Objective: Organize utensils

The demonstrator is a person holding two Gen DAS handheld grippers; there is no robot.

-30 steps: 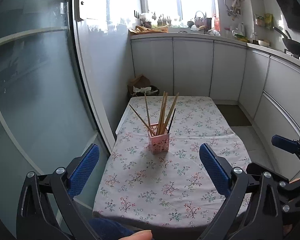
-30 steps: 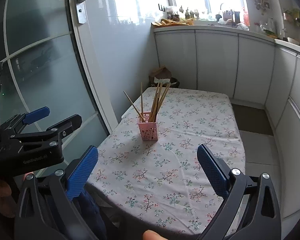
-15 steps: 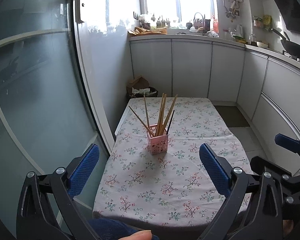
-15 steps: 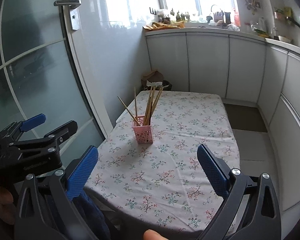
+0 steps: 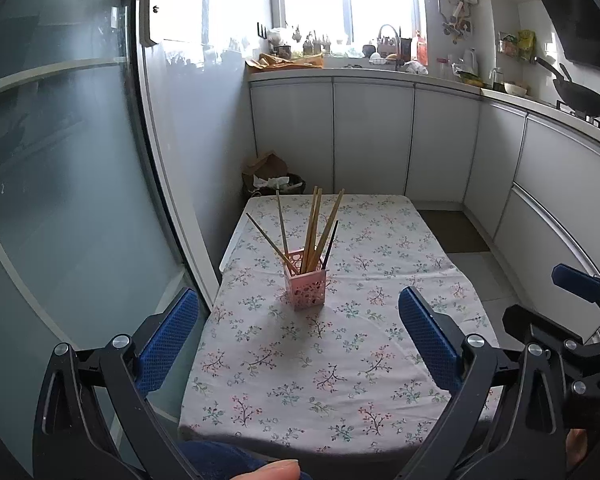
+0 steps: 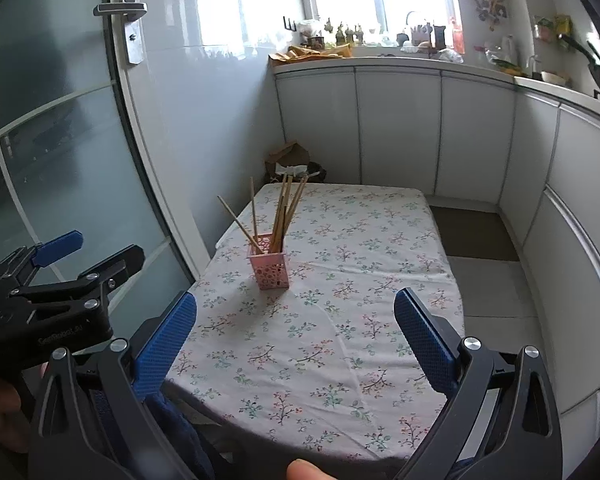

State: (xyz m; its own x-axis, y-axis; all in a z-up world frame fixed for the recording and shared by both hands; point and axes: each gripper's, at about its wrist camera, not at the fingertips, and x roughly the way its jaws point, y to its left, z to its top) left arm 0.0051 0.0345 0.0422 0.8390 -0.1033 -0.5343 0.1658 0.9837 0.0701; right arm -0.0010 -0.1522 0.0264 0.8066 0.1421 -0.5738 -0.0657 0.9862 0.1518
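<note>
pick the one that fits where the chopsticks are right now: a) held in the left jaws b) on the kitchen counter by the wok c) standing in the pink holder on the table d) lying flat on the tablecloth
c: the chopsticks stand fanned out in the pink holder on the floral tablecloth, while the left gripper and right gripper both have open, empty jaws short of it.

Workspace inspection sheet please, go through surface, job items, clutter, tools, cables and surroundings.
Surface: table under a floral cloth.
Job's things: pink holder upright on the table, chopsticks standing fanned out inside it, one of them dark.
Clutter: nothing seen on the table.
Grippers: left tool open and empty; right tool open and empty; both short of the holder.
Cables: nothing seen.
Surroundings: glass door at left, white cabinets behind, wok on the counter.
</note>
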